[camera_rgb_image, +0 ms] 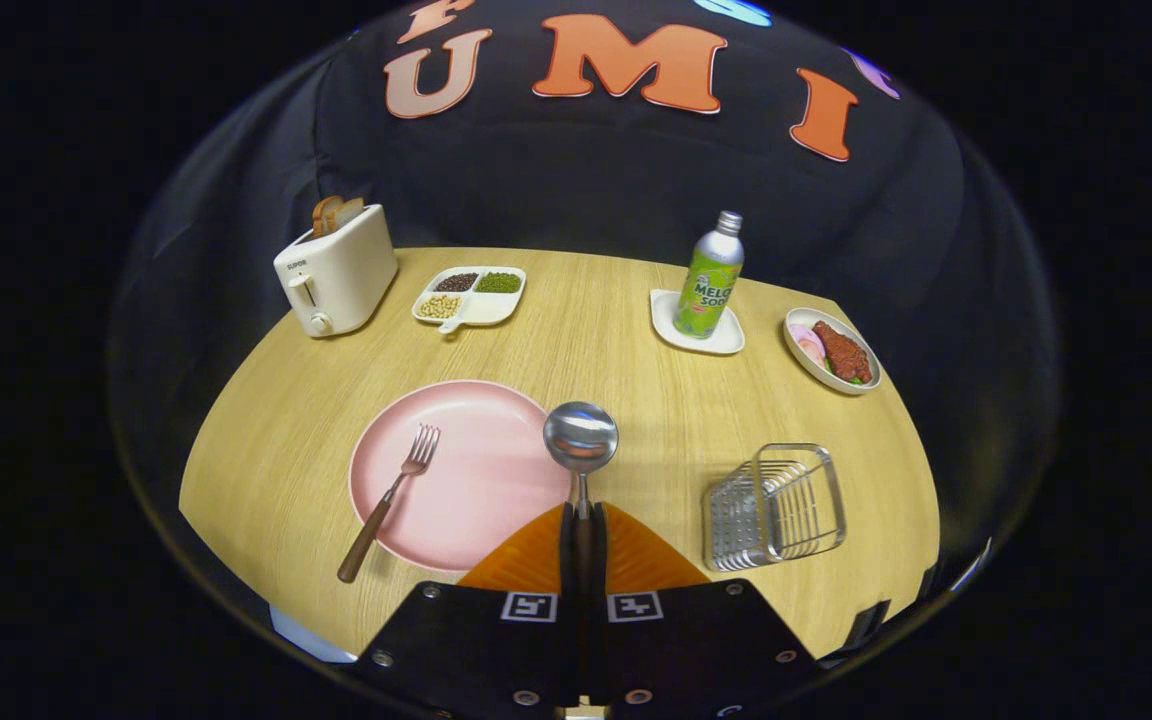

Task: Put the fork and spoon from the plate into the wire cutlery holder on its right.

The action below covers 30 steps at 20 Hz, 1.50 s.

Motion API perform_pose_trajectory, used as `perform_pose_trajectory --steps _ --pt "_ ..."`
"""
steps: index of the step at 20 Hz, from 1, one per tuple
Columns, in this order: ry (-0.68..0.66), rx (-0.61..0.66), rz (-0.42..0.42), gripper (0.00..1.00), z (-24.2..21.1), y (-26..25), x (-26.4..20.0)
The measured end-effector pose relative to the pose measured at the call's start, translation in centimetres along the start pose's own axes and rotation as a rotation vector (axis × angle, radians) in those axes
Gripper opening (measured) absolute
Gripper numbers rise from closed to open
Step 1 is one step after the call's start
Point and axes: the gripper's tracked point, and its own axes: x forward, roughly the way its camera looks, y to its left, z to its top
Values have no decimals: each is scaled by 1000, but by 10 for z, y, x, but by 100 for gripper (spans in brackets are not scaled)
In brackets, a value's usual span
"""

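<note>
Spoon with shiny steel bowl and dark handle (581, 440) clamped by its handle between closed hand-held gripper (582, 520) fingers, above pink round plate (466, 475) edge, likely to pivot, missing silver wire cutlery holder (776, 505).

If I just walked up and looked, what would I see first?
Probably the shiny metal spoon, held up by its handle in the gripper, whose two fingers are shut on it, bowl poking out ahead over the edge of the round pink plate. A wooden-handled fork lies on that plate, and the silver wire cutlery holder waits to its right.
</note>
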Motion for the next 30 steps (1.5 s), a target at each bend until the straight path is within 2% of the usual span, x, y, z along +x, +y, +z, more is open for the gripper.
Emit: perform_pose_trajectory --steps 6,10,20,30 --pt "81 -72 -85 4 5 -80 -35" --pt "193 -102 -95 4 -3 -111 -42" --pt "465 -113 -32 4 -28 -138 -15" --pt "604 -208 5 4 -37 -141 24"
